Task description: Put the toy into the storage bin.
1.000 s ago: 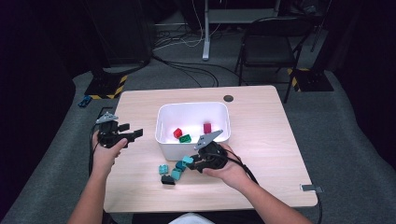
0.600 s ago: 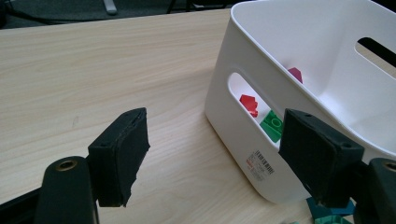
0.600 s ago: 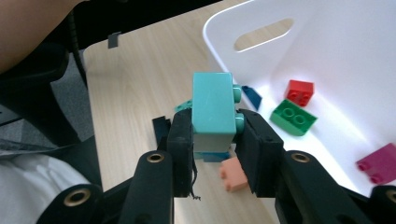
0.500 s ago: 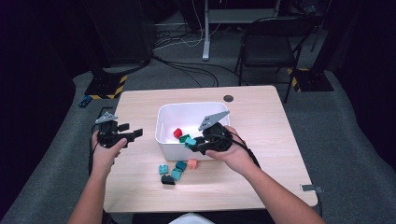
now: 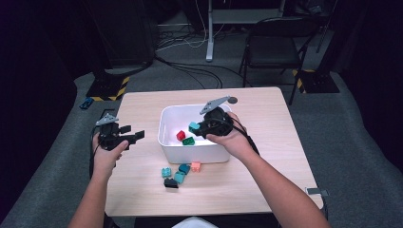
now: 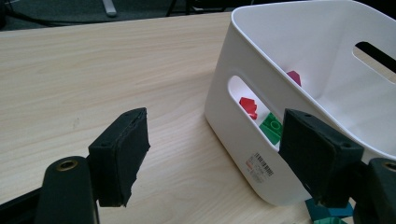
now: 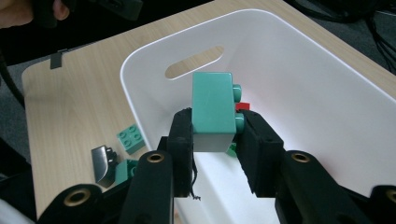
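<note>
- Teal block (image 7: 213,111) sits clamped between the black fingers (image 7: 181,135) of the right gripper (image 5: 202,127), held above the inside of the white bin (image 5: 167,142).
- Under it, a red block (image 5: 181,135) and a green block (image 5: 188,141) lie on the bin floor.
- Left gripper (image 5: 134,135) hovers just left of the bin, its fingers (image 6: 119,156) wide apart and holding nothing.
- Loose blocks (image 5: 178,173) lie on the wooden bench (image 5: 266,175) in front of the bin, near its front wall.
</note>
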The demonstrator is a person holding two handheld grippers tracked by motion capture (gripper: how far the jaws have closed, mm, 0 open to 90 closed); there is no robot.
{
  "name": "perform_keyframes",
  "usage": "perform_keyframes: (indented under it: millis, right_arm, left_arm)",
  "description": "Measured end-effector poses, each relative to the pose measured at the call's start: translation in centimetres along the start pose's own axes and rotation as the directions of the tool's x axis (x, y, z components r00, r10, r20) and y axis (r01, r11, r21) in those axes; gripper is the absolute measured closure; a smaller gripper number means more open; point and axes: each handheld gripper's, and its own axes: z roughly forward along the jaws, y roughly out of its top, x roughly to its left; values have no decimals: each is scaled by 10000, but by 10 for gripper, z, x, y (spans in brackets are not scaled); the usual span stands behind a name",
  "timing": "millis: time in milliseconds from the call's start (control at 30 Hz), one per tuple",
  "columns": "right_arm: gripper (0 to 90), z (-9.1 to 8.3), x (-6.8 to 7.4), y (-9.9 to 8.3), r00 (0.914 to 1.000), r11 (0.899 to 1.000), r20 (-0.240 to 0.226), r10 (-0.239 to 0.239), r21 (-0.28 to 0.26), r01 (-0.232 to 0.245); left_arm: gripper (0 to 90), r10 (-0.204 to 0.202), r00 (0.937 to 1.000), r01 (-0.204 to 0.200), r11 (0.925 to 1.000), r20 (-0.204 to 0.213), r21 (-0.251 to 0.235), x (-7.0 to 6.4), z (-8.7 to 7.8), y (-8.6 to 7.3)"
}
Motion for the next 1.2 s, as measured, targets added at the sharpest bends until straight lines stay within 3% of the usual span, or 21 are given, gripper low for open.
perform_keyframes:
  millis: [533, 700, 1200]
  right_arm:
    - [670, 34, -22, 27, 9997, 9998, 228, 72, -197, -67]
    - [670, 49, -29, 29, 9994, 9996, 222, 256, -154, -252]
    - [668, 82, -42, 25, 9989, 9992, 444, 178, 347, -194]
  left_arm:
    - [239, -73, 10000, 73, 10000, 57, -16, 1, 1, 0]
    - [239, -92, 9999, 92, 9999, 58, -42, 2, 1, 0]
    - [240, -115, 9999, 115, 9999, 85, -71, 2, -1, 0]
